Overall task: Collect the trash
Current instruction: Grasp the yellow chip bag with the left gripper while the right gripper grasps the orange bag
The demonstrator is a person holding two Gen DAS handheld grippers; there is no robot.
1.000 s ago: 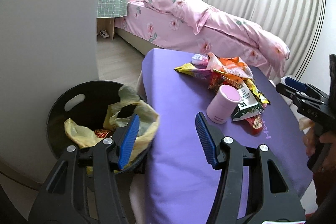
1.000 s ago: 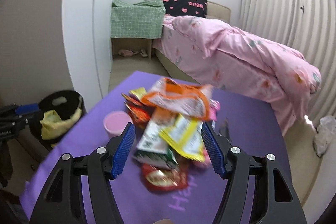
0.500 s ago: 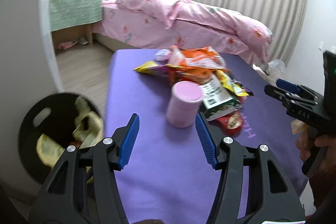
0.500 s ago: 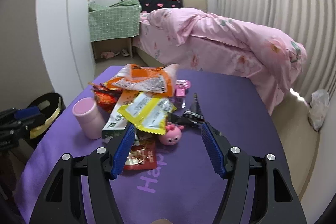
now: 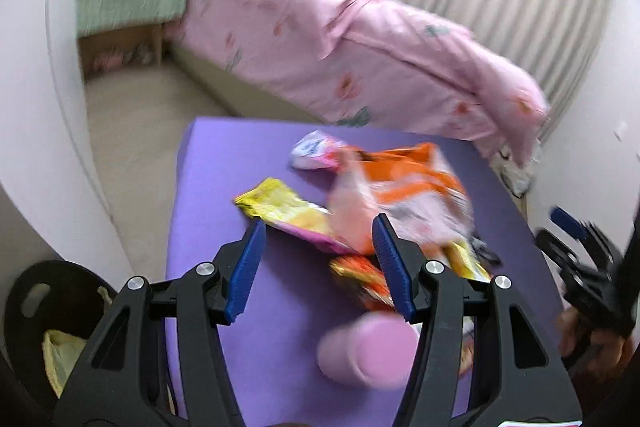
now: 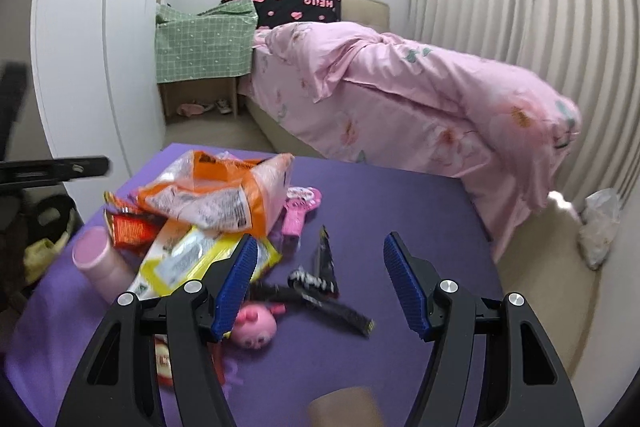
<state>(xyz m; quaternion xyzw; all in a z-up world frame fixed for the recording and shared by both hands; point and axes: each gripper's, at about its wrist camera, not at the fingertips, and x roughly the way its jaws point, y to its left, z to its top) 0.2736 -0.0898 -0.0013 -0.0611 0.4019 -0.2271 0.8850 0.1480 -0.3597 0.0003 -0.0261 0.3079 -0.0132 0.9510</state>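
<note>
While both pairs of tongs stand apart with nothing between their blue pads, the step in hand looks like the reach for the next piece of trash, not yet a grasp. The left tongs (image 5: 318, 269) hover over the purple counter (image 5: 224, 163); just ahead of and under their right pad lies the heap of wrappers, with a yellow snack packet (image 5: 280, 207) nearest the gap and the orange chip bag (image 5: 404, 183) beyond it, while a pink cup (image 5: 366, 353) stands below and close to that same pad. Off to their lower left, beside the counter, sits the black trash bin (image 5: 36, 291) with a yellowish liner. The right tongs (image 6: 318, 285) hang over the counter's other side, with a black wrapper strip (image 6: 320, 283) roughly between their pads, a pink pig toy (image 6: 254, 325) by the left pad, and the wrapper heap further left. The next move, I judge, calls for lowering one pair onto a single wrapper edge, closing firmly, and avoiding the cup and toy.
</note>
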